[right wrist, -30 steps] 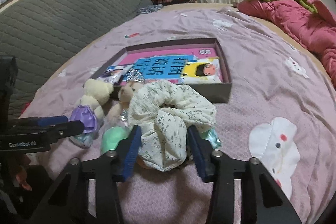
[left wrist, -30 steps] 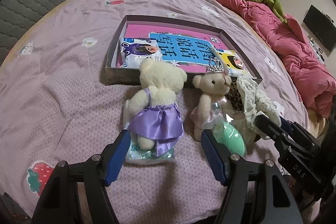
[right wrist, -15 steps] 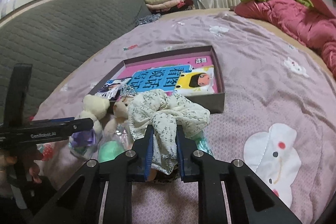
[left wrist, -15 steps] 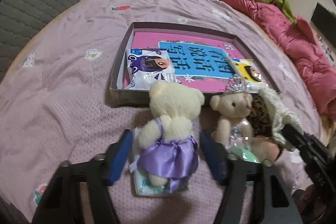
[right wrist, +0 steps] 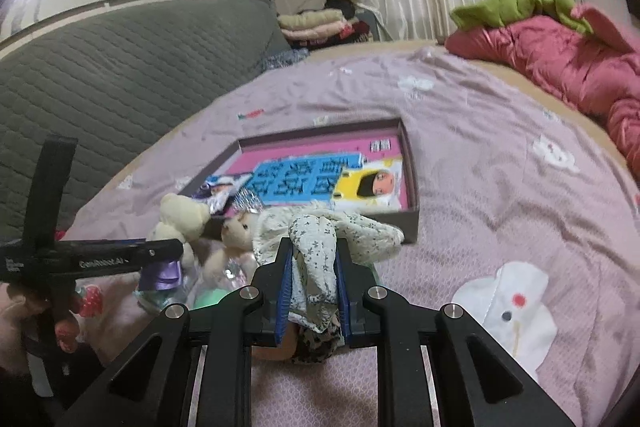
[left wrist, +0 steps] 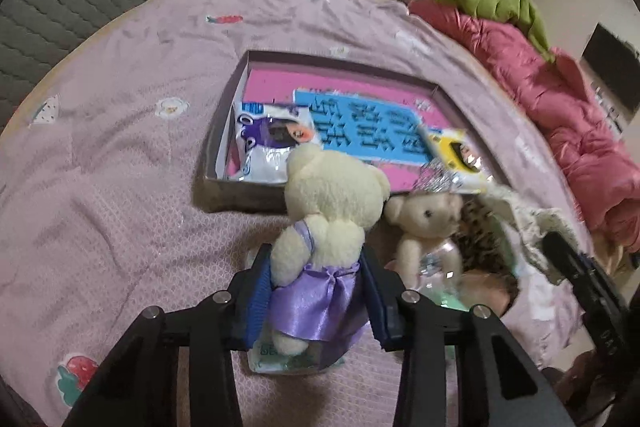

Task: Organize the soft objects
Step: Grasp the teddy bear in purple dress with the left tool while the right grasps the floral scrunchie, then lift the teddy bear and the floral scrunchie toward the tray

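Left claw (left wrist: 316, 291) was closing on the purple-skirted teddy bear (left wrist: 324, 223), while the right claw (right wrist: 314, 285) pinched the floral scrunchie (right wrist: 320, 243) on the bed (right wrist: 480, 155).

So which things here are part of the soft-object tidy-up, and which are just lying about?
Part of the job:
- bear in purple dress, left hand-held gripper closing around it
- floral scrunchie, clamped in right hand-held gripper
- small crowned bear
- shallow box

Just lying about:
- pink quilt
- green cloth
- folded clothes
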Tool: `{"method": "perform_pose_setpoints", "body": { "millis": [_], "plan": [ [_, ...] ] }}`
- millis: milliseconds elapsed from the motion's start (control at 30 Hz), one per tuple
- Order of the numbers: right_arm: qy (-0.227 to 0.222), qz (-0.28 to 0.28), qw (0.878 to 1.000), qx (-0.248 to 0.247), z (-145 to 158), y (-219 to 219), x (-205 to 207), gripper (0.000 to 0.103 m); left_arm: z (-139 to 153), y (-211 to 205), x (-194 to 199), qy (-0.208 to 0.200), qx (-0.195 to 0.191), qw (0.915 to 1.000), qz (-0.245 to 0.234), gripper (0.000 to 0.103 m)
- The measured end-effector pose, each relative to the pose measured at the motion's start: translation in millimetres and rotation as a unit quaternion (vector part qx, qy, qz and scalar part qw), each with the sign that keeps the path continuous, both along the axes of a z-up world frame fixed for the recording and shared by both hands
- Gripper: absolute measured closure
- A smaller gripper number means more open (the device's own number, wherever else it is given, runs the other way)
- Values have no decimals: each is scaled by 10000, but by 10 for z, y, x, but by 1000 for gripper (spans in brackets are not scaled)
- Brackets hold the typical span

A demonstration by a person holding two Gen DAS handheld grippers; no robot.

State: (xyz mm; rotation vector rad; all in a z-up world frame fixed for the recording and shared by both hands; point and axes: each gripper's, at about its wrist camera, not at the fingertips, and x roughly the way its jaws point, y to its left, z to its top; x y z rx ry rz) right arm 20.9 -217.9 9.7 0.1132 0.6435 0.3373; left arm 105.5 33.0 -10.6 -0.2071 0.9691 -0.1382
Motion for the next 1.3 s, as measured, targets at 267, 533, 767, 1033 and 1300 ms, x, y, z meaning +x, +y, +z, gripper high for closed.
{"method": "perform_pose_setpoints", "body": {
  "millis": [267, 533, 767, 1033, 1300],
  "plan": [
    [-215, 28, 9998, -6, 120, 24, -43, 84, 148, 38, -32, -78, -262, 9996, 23, 61],
    [-434, -4, 9991, -5, 252, 30, -31, 84, 256, 0, -50, -215, -299, 9993, -41, 61],
    [-638, -153, 9978, 112, 378, 21, 147, 84, 334, -40, 50, -355, -266, 9990, -37, 61],
    [-801, -240, 9964, 106, 423, 56, 383, 84, 348, -97, 209, -462, -165, 9988, -86, 61],
    [-813, -268, 9963, 40, 338, 69, 564, 84, 322, -109, 476, -467, -153, 9988, -30, 61]
  ]
}}
